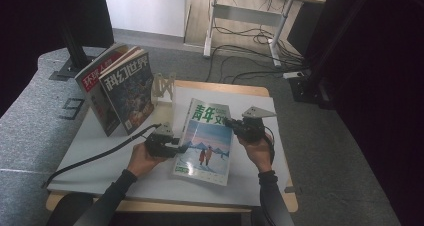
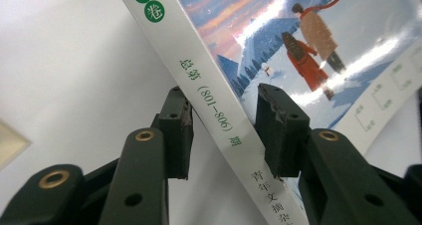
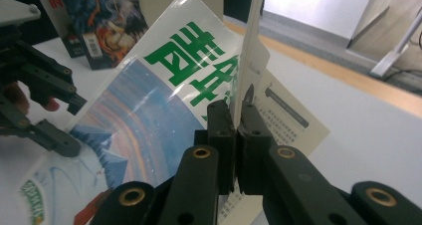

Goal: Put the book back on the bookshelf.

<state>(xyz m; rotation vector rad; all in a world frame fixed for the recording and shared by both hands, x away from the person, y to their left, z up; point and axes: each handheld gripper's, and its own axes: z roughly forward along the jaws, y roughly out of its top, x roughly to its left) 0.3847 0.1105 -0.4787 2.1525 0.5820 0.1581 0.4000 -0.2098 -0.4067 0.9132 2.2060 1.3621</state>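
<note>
1. Near the front middle of the counter (image 1: 250, 186) lies the magazine (image 1: 205, 141), the one with the green title and the snow scene. Its long axis runs from the far side toward the person, a little slanted, with the white spine on the person's left.

2. The right gripper (image 1: 231, 122) holds the front cover (image 3: 249, 46) at the right edge, near the title end. Its fingers (image 3: 219, 130) are clenched on that cover, and in the right gripper view it stands almost upright between them, with a printed inner page showing under it.

3. The left gripper (image 1: 182, 148) is at the spine (image 2: 219, 115), nearer the lower half of the magazine. Its fingers (image 2: 278, 130) stand on both sides of the spine, one below on the counter side and one above on the cover picture. A gap is visible at each side, so I judge they do not press it yet; they are released but narrow.

4. The relation that matters: the spine lies directly between the left fingers and crosses their line diagonally, so they need only to close. The left hand (image 1: 142, 161) is the nearer one to the spine, the right hand (image 1: 257, 153) the nearer one to the open edge.

5. Two other magazines (image 1: 122, 91) stand upright at the far left by a stand (image 1: 164, 88), well apart from this work.
</note>
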